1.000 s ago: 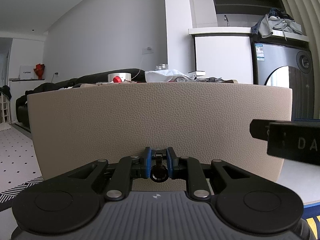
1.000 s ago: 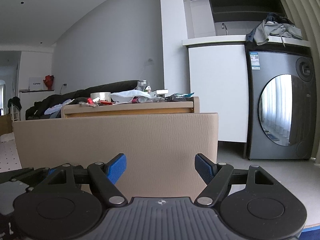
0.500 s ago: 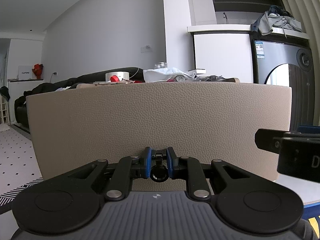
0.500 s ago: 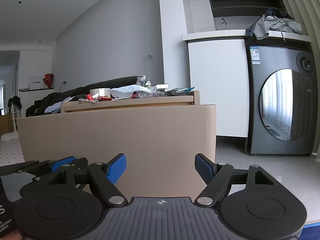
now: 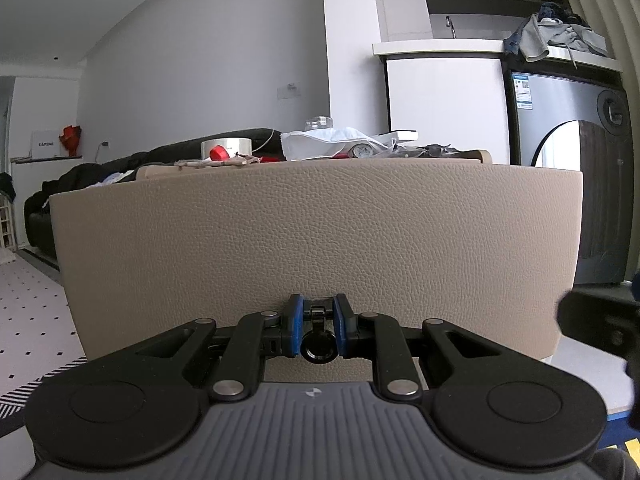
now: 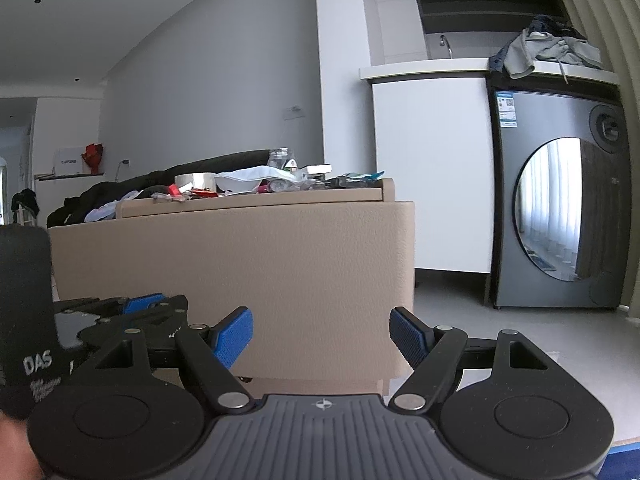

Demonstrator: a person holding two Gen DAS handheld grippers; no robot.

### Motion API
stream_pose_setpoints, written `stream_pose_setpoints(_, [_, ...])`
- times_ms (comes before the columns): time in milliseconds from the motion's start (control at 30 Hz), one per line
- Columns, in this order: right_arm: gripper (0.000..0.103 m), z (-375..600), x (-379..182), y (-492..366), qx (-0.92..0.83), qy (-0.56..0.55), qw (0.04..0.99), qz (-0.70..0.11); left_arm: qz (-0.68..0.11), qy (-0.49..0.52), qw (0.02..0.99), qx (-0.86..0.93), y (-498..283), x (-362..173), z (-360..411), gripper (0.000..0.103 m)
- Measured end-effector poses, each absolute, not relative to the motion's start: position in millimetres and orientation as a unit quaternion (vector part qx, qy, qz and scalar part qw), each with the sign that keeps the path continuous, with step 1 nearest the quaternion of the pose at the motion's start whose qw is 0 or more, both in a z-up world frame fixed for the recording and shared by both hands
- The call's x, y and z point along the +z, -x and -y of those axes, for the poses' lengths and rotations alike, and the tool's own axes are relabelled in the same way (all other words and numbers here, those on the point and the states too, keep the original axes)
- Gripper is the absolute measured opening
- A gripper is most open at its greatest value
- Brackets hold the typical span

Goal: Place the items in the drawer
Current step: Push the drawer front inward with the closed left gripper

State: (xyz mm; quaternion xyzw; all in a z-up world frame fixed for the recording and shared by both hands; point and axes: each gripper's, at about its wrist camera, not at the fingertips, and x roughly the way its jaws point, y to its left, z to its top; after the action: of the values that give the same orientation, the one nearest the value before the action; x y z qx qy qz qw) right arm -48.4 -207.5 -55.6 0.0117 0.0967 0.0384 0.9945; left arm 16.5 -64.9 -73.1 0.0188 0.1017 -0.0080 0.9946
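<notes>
Beige drawer front (image 5: 316, 232), left gripper (image 5: 317, 322) clamping its ring pull (image 5: 318, 346)

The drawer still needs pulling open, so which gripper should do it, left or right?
Probably the left. The left gripper is closed on the black drawer handle on the beige drawer front. The right gripper is open and empty, beside it.
</notes>
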Motion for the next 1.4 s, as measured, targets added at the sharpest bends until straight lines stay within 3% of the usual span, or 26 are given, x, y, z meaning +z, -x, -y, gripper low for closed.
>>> stream_pose_setpoints(1400, [0.079, 222, -53, 30, 0.033, -0.028, 0.992, -0.122, -0.128, -0.011, 0.992, -0.013, -130, -68, 63, 0.019])
